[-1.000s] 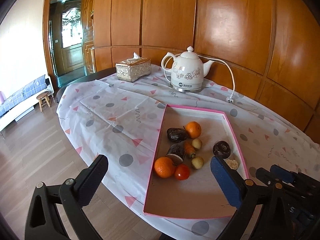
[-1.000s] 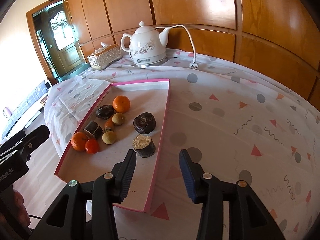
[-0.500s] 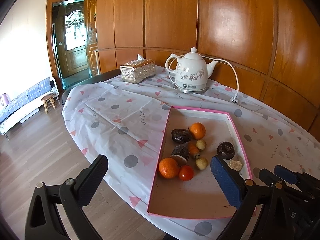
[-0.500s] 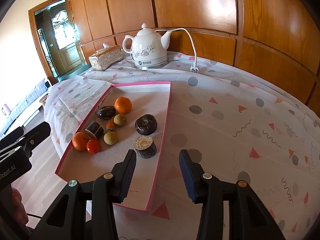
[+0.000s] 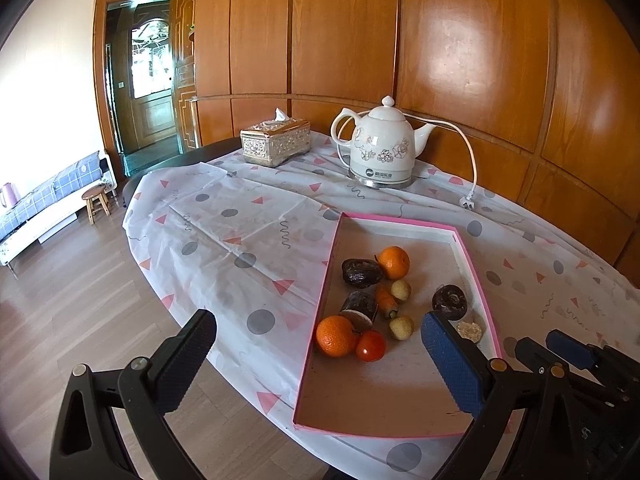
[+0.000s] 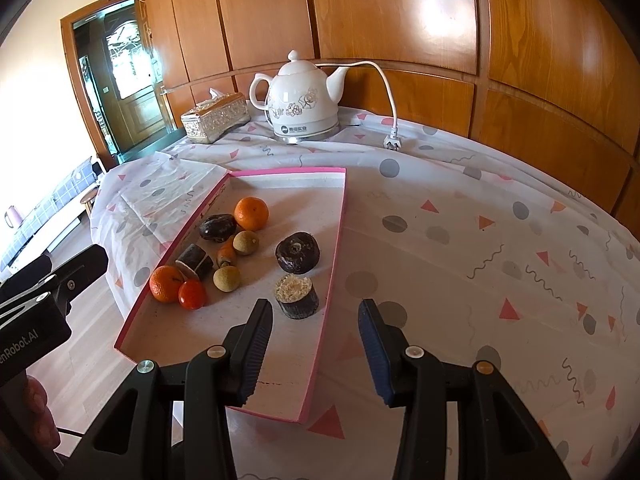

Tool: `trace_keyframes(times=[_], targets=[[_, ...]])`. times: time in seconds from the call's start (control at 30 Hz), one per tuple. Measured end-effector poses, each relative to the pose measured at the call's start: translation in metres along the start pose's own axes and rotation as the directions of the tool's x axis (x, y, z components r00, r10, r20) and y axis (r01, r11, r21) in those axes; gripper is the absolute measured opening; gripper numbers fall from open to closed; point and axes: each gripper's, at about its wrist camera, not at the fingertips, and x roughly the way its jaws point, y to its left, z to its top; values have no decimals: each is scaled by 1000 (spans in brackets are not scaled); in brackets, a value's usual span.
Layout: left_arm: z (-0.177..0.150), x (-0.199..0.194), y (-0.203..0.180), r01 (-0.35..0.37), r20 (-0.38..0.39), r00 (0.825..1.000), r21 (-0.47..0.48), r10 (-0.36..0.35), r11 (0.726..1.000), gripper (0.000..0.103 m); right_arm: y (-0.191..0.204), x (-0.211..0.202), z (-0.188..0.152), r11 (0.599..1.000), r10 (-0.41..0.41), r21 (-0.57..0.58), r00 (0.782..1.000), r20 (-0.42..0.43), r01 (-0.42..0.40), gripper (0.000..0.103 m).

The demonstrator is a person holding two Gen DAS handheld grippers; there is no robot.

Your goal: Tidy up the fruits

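Note:
A shallow pink-rimmed tray (image 5: pixel 476 276) (image 6: pixel 340 216) lies on the patterned tablecloth and holds the fruit: two oranges (image 5: pixel 394 262) (image 5: pixel 335 336) (image 6: pixel 251 213) (image 6: pixel 165 284), a small red tomato (image 5: pixel 371 345) (image 6: pixel 192 294), two pale round fruits (image 6: pixel 227 278), a small carrot-like piece (image 5: pixel 386 300) and several dark brown pieces (image 6: pixel 297 252). My left gripper (image 5: pixel 320 364) is open and empty, above the tray's near left corner. My right gripper (image 6: pixel 316 350) is open and empty, over the tray's near right rim, just short of a cut dark piece (image 6: pixel 297 295).
A white electric kettle (image 5: pixel 380 144) (image 6: pixel 302 100) with its cord and plug (image 6: pixel 394 140) and a silver tissue box (image 5: pixel 276 140) (image 6: pixel 214 118) stand at the table's far side by the wood-panelled wall. The table edge and wooden floor (image 5: pixel 60 300) lie to the left.
Both grippers have drawn back and risen slightly, so the tray and fruit sit a little farther off. Jaw openings are unchanged.

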Motion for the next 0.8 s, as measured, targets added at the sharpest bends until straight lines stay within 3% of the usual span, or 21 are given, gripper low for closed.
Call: trace_keyframes(times=[0.8], targets=[[1, 1, -1, 21, 3, 1000, -11, -21, 1000, 103, 2, 0, 3, 1000, 7, -8, 1000, 0, -7, 45]])
